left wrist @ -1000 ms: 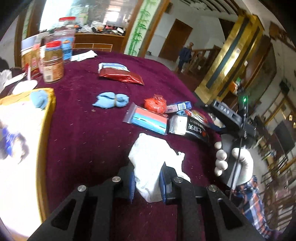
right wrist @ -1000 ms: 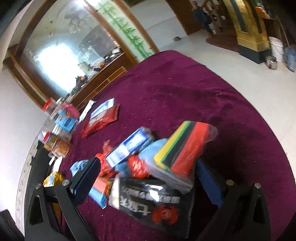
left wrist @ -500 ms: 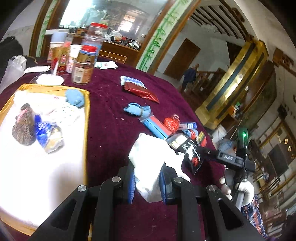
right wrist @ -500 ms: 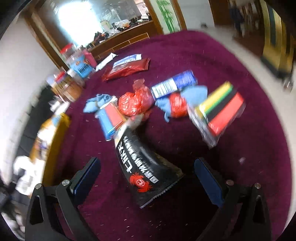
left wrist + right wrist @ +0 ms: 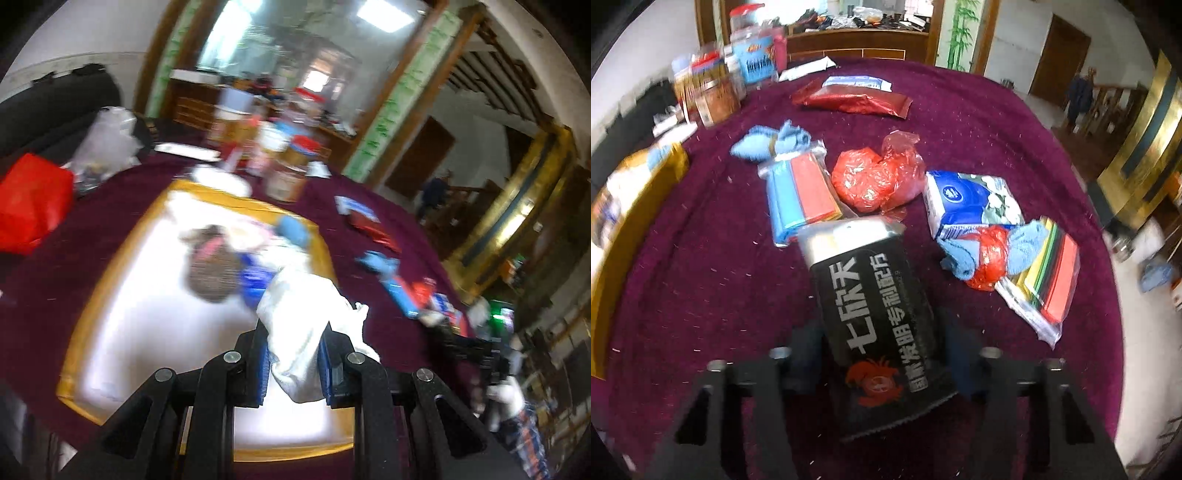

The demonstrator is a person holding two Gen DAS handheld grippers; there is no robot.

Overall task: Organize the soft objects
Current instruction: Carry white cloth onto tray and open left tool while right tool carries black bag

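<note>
A white cloth (image 5: pixel 303 325) is clamped between the left gripper's (image 5: pixel 293 363) pads above the yellow-rimmed tray (image 5: pixel 110 273). The black crab-printed pouch (image 5: pixel 875 317) is bracketed by the right gripper's (image 5: pixel 882 354) closing jaws.

Large white Chinese characters "七欣天" down the black pouch (image 5: pixel 882 325), a smaller line of characters alongside, red crab logo below. Round white emblem on the blue tissue pack (image 5: pixel 971 203), wording too small to read.

White walls, a brown door (image 5: pixel 1060 55), gold-trimmed pillar (image 5: pixel 1145 140) and pale floor.
</note>
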